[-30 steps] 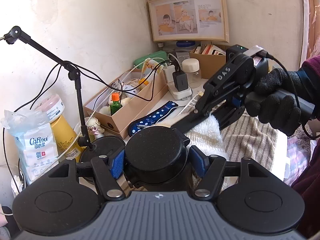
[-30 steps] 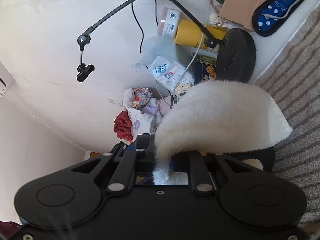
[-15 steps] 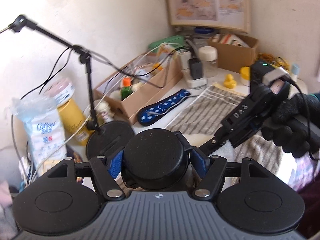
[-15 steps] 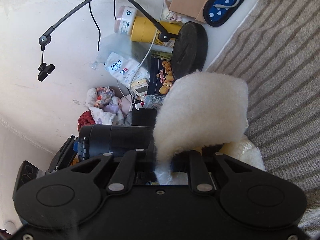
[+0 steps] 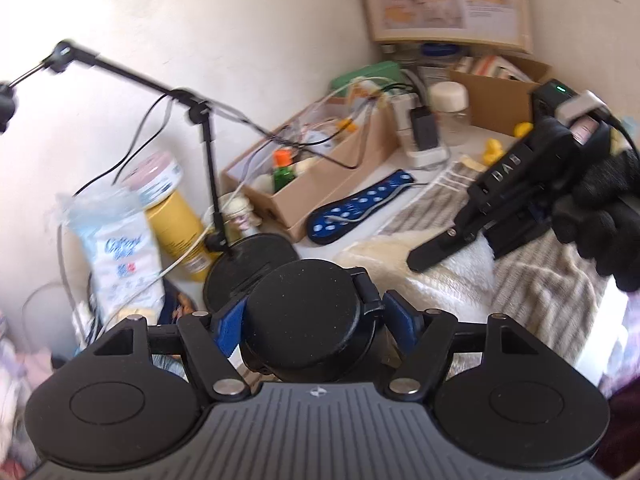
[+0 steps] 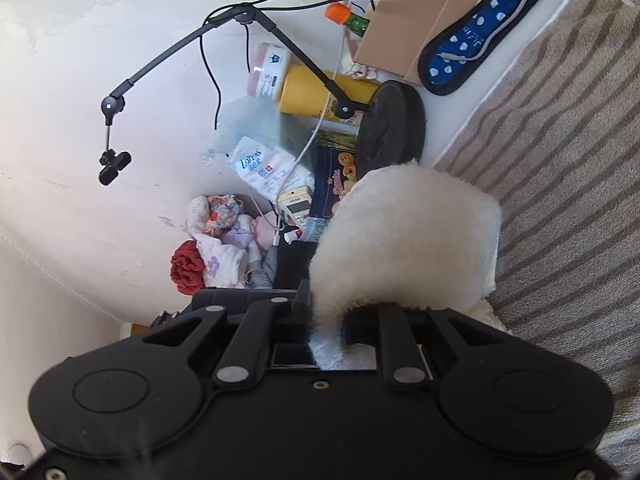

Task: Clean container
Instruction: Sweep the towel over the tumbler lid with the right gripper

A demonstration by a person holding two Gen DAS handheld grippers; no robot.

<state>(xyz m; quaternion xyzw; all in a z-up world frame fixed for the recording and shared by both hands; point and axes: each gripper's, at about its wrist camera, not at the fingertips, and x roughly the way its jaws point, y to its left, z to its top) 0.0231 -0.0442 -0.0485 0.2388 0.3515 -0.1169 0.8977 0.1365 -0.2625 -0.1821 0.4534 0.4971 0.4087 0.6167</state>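
Seemingly level — right gripper (image 6: 326, 320) (gloved) pinching cloth (image 6: 408, 236).

The container (image 5: 304, 316) is a round black vessel with a flat, matte, faintly dusty lid, seen lid-on from above and slightly tilted, sitting between blue finger pads. The cloth (image 6: 408, 236) is a thick, fluffy cream-white piece, folded over in a rounded hump, with its lower part lying on a striped mat just right of the container.
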